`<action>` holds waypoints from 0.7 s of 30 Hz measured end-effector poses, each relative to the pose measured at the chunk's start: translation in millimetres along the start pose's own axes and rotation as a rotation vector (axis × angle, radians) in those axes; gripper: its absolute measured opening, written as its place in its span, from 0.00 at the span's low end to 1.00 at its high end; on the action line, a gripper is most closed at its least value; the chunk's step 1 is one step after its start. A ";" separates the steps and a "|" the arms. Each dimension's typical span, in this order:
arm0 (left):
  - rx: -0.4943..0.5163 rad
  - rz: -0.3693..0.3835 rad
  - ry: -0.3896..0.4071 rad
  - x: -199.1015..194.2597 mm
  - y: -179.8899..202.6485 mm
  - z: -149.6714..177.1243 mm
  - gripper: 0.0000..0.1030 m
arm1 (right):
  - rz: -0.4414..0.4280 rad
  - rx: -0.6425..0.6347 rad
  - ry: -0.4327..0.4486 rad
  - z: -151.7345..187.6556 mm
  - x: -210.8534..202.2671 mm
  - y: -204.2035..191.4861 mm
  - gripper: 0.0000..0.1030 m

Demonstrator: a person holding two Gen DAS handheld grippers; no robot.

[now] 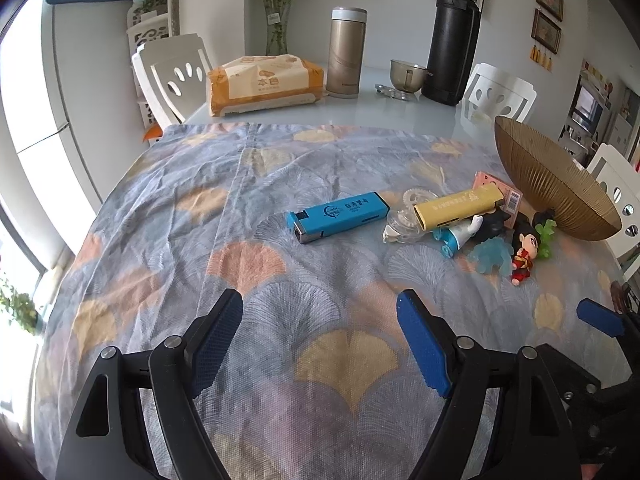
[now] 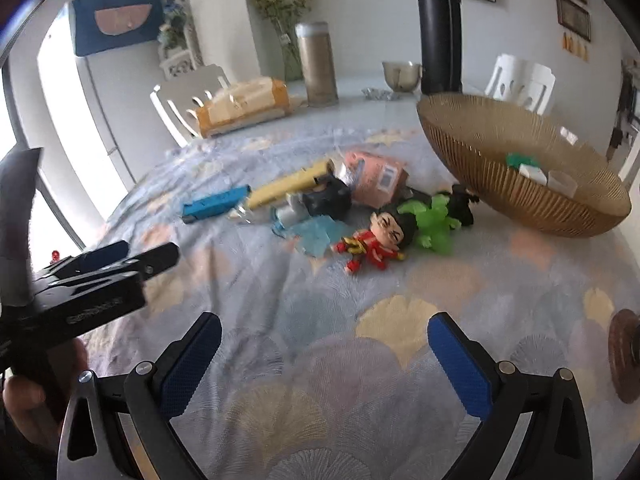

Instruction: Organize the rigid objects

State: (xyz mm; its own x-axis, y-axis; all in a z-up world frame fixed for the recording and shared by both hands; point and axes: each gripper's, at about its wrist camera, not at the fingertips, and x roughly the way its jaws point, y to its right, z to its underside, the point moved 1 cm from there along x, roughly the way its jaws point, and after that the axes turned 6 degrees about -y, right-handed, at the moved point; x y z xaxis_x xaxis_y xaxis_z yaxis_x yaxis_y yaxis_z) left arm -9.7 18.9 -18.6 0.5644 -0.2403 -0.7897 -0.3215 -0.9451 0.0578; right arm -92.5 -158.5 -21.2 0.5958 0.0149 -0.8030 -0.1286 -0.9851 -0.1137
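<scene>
A blue lighter-shaped box (image 1: 338, 216) (image 2: 216, 204) lies flat on the patterned cloth. To its right is a heap: a yellow box (image 1: 456, 206) (image 2: 288, 186), a pink carton (image 2: 376, 178), a clear tape roll (image 1: 404, 216), a red-suited doll (image 1: 524, 252) (image 2: 376, 246), a pale blue soft toy (image 1: 490, 258) and a green one (image 2: 434, 220). A ribbed golden bowl (image 1: 552, 184) (image 2: 520, 184) at the right holds a few small items. My left gripper (image 1: 320, 320) is open over bare cloth, short of the blue box. My right gripper (image 2: 324, 344) is open, empty, short of the doll.
At the table's far side stand a tissue pack (image 1: 264, 84), a gold flask (image 1: 346, 52), a tall black flask (image 1: 454, 40) and a small glass cup (image 1: 408, 76). White chairs (image 1: 176, 76) ring the table. The left gripper's body (image 2: 80, 280) and a hand show at the right view's left edge.
</scene>
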 end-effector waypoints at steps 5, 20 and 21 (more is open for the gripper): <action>-0.003 0.004 -0.003 0.5 -0.3 0.2 0.76 | 0.011 -0.023 0.009 1.0 -2.1 -5.4 1.00; 0.004 0.000 -0.003 0.6 1.2 0.1 0.76 | -0.089 0.088 -0.029 -2.1 6.3 16.9 1.00; 0.005 0.000 -0.003 0.8 1.3 0.1 0.76 | -0.094 0.102 -0.031 -2.2 6.9 19.5 1.00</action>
State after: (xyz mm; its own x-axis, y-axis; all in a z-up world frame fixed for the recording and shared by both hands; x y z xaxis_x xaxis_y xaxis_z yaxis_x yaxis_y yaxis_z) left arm -9.7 17.5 -19.3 0.5619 -0.2399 -0.7917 -0.3256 -0.9439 0.0549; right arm -89.1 -178.0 -27.7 0.5844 0.1134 -0.8035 -0.1539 -0.9567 -0.2470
